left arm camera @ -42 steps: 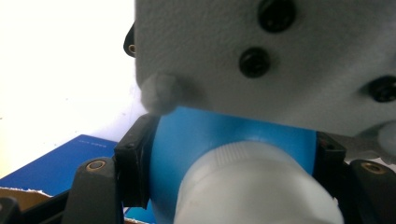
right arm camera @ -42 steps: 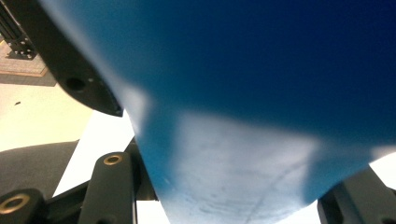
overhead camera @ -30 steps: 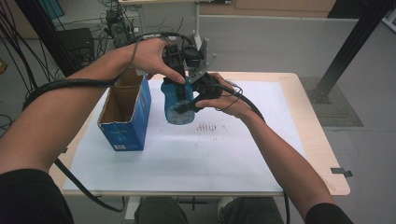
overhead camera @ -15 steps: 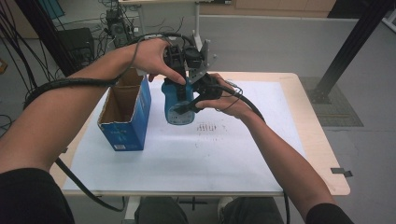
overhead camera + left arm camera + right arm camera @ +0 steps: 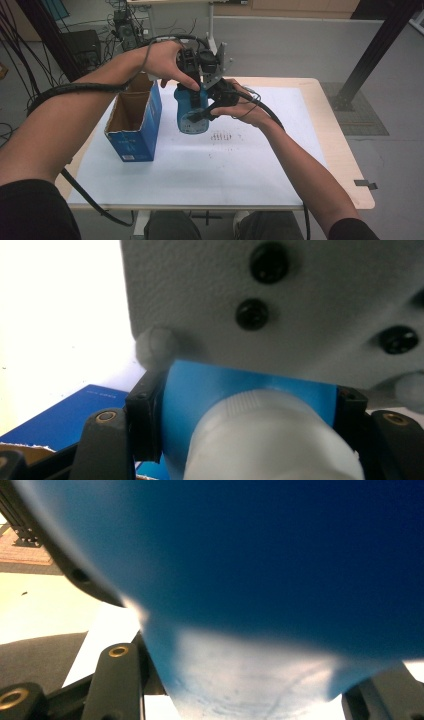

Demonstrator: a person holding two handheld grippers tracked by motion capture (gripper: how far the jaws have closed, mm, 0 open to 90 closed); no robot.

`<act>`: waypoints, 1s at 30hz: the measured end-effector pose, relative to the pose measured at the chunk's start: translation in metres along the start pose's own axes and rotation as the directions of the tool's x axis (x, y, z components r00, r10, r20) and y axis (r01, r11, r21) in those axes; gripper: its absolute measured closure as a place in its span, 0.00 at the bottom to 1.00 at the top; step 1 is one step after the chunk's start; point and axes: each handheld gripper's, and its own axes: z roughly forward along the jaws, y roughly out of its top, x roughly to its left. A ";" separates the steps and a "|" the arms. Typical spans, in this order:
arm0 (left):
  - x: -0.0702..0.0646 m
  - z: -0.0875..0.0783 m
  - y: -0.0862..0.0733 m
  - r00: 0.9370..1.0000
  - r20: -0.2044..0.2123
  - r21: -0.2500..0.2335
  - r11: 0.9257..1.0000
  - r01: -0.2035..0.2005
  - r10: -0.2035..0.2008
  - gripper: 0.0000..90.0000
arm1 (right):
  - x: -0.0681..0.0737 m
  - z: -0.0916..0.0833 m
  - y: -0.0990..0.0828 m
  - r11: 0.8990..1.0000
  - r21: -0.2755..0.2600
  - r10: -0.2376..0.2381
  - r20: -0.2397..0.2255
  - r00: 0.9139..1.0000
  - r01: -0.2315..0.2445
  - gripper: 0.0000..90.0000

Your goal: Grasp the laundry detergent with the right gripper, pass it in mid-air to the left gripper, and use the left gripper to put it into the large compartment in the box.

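Blue plastic bottle with white cap (image 5: 192,111) held above the tabletop (image 5: 260,165): left hand-held gripper (image 5: 196,85) clamps its top, right hand-held gripper (image 5: 207,111) clamps its lower body; open blue cardboard box (image 5: 135,125) beside left hand-held gripper.

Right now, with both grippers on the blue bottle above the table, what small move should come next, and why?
Probably a small twist of the left gripper to loosen the white cap. Its jaws clamp the blue bottle near the cap, the right gripper grips the body, and the open blue box stands beside it, so the bottle seems already out.
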 end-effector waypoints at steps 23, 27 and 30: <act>-0.001 0.000 -0.003 1.000 0.000 0.005 1.000 0.004 -0.004 0.40 | 0.000 0.002 0.000 1.000 -0.008 -0.004 -0.011 1.000 0.004 0.46; -0.001 0.000 -0.004 1.000 0.003 0.004 1.000 0.008 -0.008 0.40 | 0.000 0.003 0.000 1.000 -0.009 -0.004 -0.014 1.000 0.004 0.46; -0.001 0.000 -0.004 1.000 0.001 0.005 1.000 0.008 -0.008 0.40 | 0.000 0.003 0.001 1.000 -0.012 -0.007 -0.014 1.000 0.007 0.46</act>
